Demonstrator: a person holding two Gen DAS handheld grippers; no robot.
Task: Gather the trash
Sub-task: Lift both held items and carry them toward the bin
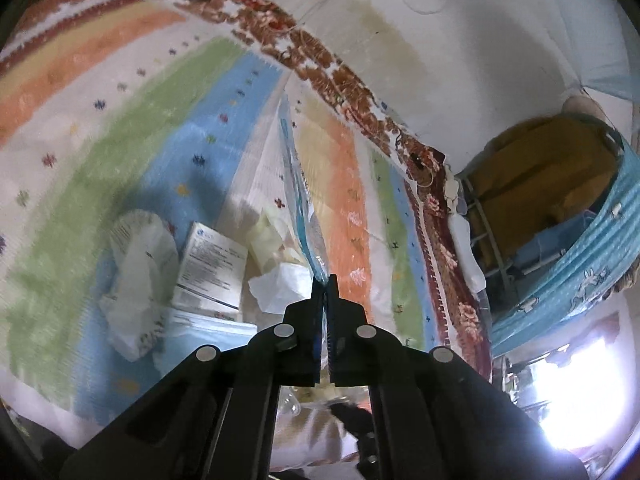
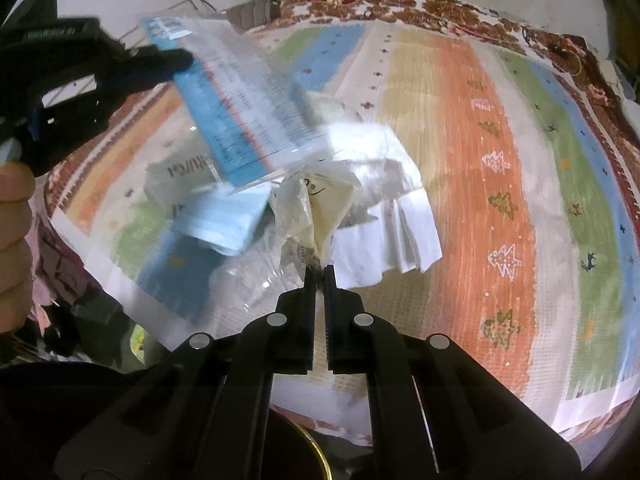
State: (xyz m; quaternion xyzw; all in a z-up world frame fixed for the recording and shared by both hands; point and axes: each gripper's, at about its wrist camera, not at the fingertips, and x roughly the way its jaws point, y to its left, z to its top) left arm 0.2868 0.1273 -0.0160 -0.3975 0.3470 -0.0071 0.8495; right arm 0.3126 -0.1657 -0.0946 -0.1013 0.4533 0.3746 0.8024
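Left gripper (image 1: 326, 280) fully closed, fingers (image 1: 318, 300) pinched on the edge of a clear plastic packet with a blue printed strip (image 1: 298, 184), raised edge-on above a striped woven rug in orange, green, blue and cream (image 1: 120, 128). Same packet (image 2: 240, 112) in the right wrist view, tilted in the air, clamped at its upper left end by the left gripper (image 2: 182, 62), with bare fingers of a hand (image 2: 14, 216) at the left edge.

Right gripper (image 2: 319, 270) also closed tight, fingers (image 2: 309, 284) nipped on the lower tip of a crumpled translucent cream plastic wrapper (image 2: 316, 208).

Still lying on the rug (image 2: 440, 120), close together: a folded white paper napkin (image 2: 400, 240), a pale blue flat pack (image 2: 228, 220), a white printed carton (image 1: 212, 272), a crumpled white paper wrapper (image 1: 140, 276) and a white tissue (image 1: 280, 288).

Beyond the rug's patterned brown border (image 1: 328, 68), a white wall (image 1: 460, 60) and a bed with a blue cartoon-print sheet (image 1: 592, 280).
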